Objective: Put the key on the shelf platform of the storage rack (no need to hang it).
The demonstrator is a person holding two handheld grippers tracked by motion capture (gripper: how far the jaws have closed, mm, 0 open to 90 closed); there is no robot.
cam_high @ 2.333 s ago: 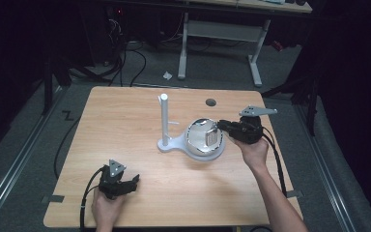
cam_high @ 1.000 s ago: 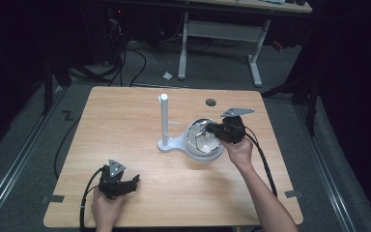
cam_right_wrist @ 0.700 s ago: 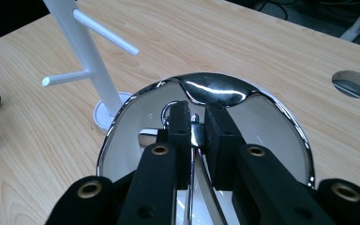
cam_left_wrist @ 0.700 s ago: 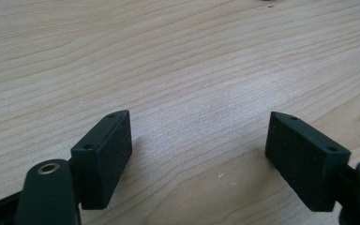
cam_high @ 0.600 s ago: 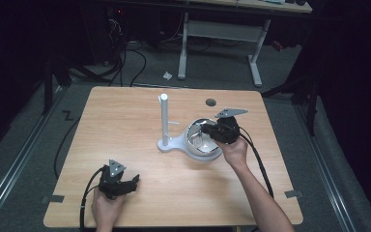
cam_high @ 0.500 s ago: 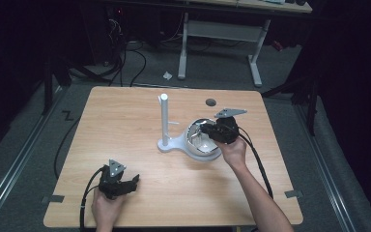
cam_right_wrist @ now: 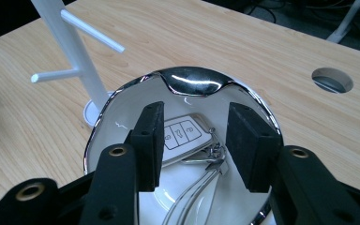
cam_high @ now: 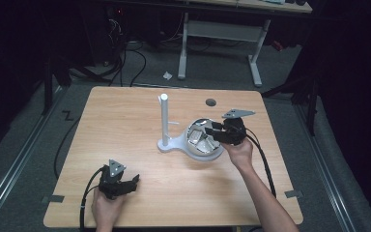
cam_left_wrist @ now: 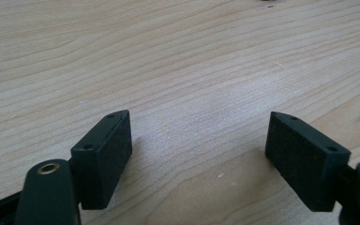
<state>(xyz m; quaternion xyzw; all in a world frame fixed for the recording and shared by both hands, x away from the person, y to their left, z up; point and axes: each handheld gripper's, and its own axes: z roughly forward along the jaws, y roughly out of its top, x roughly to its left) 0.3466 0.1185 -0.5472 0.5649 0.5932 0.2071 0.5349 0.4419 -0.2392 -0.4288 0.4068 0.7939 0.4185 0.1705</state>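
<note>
A white dish with a chrome rim [cam_right_wrist: 192, 79] sits at the foot of a white peg stand [cam_high: 164, 121] near the table's middle. A silver car key fob [cam_right_wrist: 183, 133] with its ring [cam_right_wrist: 213, 154] lies inside the dish [cam_high: 205, 155]. My right gripper [cam_right_wrist: 194, 122] hovers low over the dish [cam_high: 213, 129]. Its jaws have just been opening, and the fob lies on the dish floor in the gap, free of both pads. My left gripper [cam_high: 131, 181] rests at the table's front left, open over bare wood [cam_left_wrist: 199, 136].
The stand's thin pegs [cam_right_wrist: 91, 30] stick out to the left of the dish. A round cable hole [cam_high: 210, 102] is in the table behind the dish. Another desk's legs and cables stand on the floor beyond the far edge.
The right gripper has moved left from the dish's right rim to over its bowl. The left gripper has stayed put.
</note>
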